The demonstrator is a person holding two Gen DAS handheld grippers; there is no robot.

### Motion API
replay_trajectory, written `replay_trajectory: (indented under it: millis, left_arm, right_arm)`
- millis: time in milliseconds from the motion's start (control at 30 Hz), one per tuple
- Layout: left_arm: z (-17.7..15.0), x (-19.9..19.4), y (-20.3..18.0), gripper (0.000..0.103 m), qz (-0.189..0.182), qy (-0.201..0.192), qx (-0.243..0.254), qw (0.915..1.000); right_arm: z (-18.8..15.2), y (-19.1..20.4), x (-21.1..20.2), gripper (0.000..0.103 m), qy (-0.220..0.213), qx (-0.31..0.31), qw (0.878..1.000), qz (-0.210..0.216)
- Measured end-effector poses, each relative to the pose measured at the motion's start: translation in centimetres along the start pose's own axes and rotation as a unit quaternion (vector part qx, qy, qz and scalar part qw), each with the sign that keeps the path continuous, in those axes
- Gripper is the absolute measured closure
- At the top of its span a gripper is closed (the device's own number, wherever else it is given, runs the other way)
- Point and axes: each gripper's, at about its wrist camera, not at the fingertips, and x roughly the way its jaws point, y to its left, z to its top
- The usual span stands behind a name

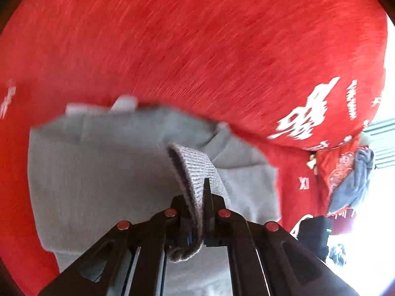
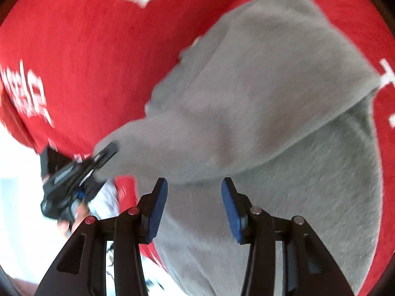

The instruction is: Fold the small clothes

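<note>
A grey knit garment [image 1: 103, 167] lies on a red cloth with white print [image 1: 197, 44]. My left gripper [image 1: 197, 197] is shut on the garment's ribbed cuff [image 1: 197, 167], which stands up between the black fingers. In the right wrist view the same grey garment [image 2: 259, 103] spreads across the red cloth [image 2: 86, 49], one sleeve stretched toward the left gripper [image 2: 98, 162] at the lower left. My right gripper [image 2: 193, 202] hangs above the grey fabric with its blue pads [image 2: 158, 212] apart and nothing between them.
A pile of other clothes, blue-grey and red patterned [image 1: 350, 185], lies at the right edge of the red cloth. A hand [image 2: 74, 217] holds the left gripper's body. Bright white floor shows beyond the cloth's edge [image 2: 19, 185].
</note>
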Motion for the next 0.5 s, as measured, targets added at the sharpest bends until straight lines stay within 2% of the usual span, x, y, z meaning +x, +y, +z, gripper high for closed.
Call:
replay_trajectory:
  millis: [167, 300, 333, 400, 500]
  left_arm:
    - [2.8, -2.4, -1.2, 0.098, -0.018, -0.016, 0.005, 0.9997]
    - [3.3, -2.7, -0.8, 0.098, -0.002, -0.014, 0.009, 0.9999]
    - [3.2, -2.6, -0.6, 0.098, 0.002, -0.007, 0.008, 0.9999]
    - [2.6, -2.3, 0.0, 0.098, 0.009, 0.005, 0.008, 0.9999]
    - [0.8, -1.1, 1.7, 0.098, 0.027, 0.028, 0.014, 0.9991]
  right_arm:
    - [2.7, -3.0, -1.9, 0.049, -0.069, 0.073, 0.995, 0.016]
    - [4.1, -5.9, -4.3, 0.049, -0.119, 0.136, 0.983, 0.028]
    - [4.3, -6.3, -5.0, 0.052, -0.129, 0.143, 0.981, 0.032]
    - [4.9, -6.4, -6.2, 0.091, -0.141, 0.137, 0.98, 0.038]
    - [5.6, -6.2, -7.7, 0.094, -0.131, 0.093, 0.987, 0.009]
